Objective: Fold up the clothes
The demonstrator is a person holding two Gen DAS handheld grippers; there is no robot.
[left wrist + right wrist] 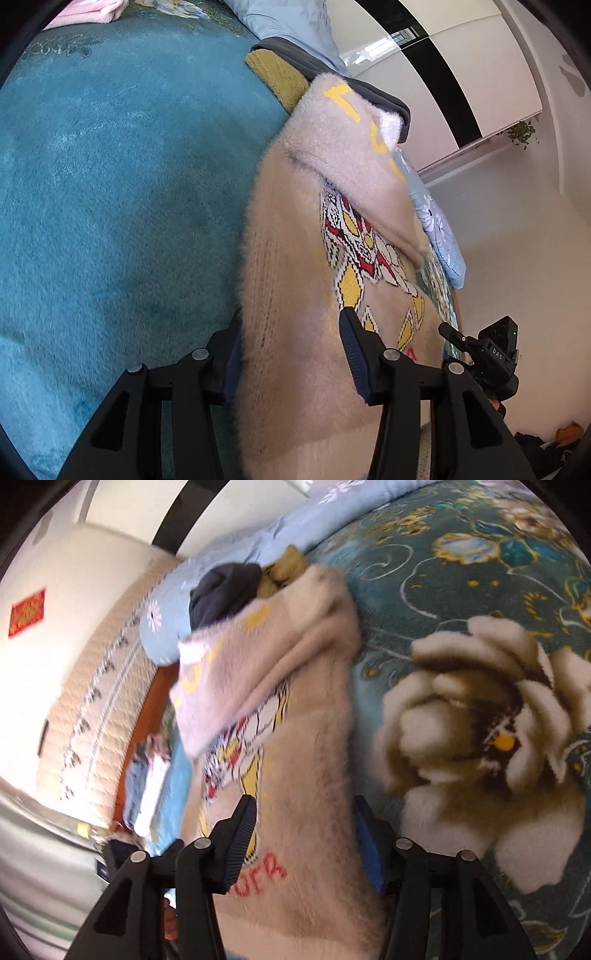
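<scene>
A fuzzy beige sweater [291, 295] with a red, yellow and black knitted pattern is held up off the bed between my two grippers. Its sleeve is folded over the front near the top. My left gripper [291, 354] is shut on the sweater's lower edge. My right gripper [306, 834] is shut on the same sweater [306, 716], near red lettering. The other gripper's black body [495, 354] shows at the right of the left wrist view.
The teal plush bed cover [118, 177] has a large cream flower [476, 738]. Yellow [280, 77] and dark grey [332, 77] garments lie beyond the sweater. A light blue floral quilt [236, 554] lines the bed edge. A pink folded item [92, 11] lies far off. Wardrobe and floor are right.
</scene>
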